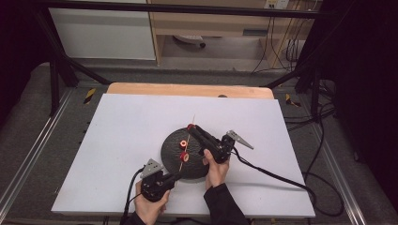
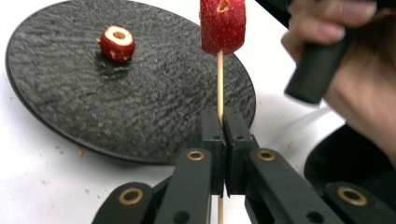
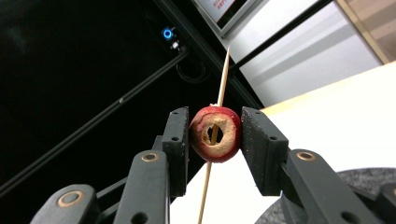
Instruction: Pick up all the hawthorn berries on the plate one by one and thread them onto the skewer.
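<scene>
A: What is at the lower left of the high view?

B: The left gripper (image 1: 174, 177), its jaws fully closed on the lower end of a thin wooden skewer (image 1: 189, 136). The skewer rises over a round black slate plate (image 1: 170, 146) at centre frame.

A: And to the right?

B: The right gripper (image 1: 192, 128), centre-right, has its jaws partly closed on a cored red fruit piece (image 3: 215, 133), pads pressing both sides. In the right gripper view the skewer passes through its hole.

A: How should the threading go?

B: I'd judge the left gripper should hold the skewer steady while the right slides the fruit straight along it, hole kept in line, squeezing lightly so the flesh isn't crushed.

A: How many of each?

B: One skewer, one plate, two grippers. Three fruit pieces: one held, a second piece (image 2: 222, 25) on the skewer, and a loose piece (image 2: 117, 43) on the plate, upper left of the left gripper view.
</scene>
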Motion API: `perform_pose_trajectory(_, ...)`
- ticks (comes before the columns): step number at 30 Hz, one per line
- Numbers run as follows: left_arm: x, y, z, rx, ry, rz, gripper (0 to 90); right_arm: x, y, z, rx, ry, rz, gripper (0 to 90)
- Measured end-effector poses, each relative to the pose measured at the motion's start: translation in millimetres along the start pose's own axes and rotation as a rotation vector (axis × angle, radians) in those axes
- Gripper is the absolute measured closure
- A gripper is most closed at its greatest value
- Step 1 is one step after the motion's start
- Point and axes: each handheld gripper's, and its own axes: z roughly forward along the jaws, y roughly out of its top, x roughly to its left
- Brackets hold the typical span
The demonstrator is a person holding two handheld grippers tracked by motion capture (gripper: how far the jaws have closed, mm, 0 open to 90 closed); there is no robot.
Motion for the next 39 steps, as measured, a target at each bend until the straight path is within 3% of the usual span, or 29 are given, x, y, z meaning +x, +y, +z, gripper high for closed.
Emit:
perform_pose_trajectory(6,5.6,11.2,5.0,-0.004,0.002,0.002,88.7,2.0,-8.6,-2.9,0.055,0.0,-0.019,63.6)
perform_pose_trajectory(16,10.2,17.9,7.6,0.004,0.002,0.016,88.7,3.4,-17.1,-5.1,0.093,0.0,-0.028,63.5)
perform_pose_trajectory(20,12.6,17.9,6.6,0.01,0.004,0.053,88.7,3.6,-17.0,-5.6,0.108,-0.002,-0.044,62.7)
perform_pose_trajectory(25,21.2,15.8,-2.7,0.033,-0.013,0.099,88.7,6.3,-6.5,-8.9,0.156,-0.01,-0.1,48.9)
perform_pose_trajectory(30,36.9,15.7,-18.1,0.055,0.021,0.166,88.7,5.0,4.6,-12.1,0.272,-0.092,-0.193,30.7)
perform_pose_trajectory(35,53.5,13.5,-35.5,0.092,0.059,0.211,88.7,-2.8,4.7,-12.6,0.418,-0.174,-0.305,21.3)
perform_pose_trajectory(39,65.4,11.2,-45.8,0.145,0.066,0.242,88.7,-8.0,5.6,-11.3,0.521,-0.206,-0.347,16.5)
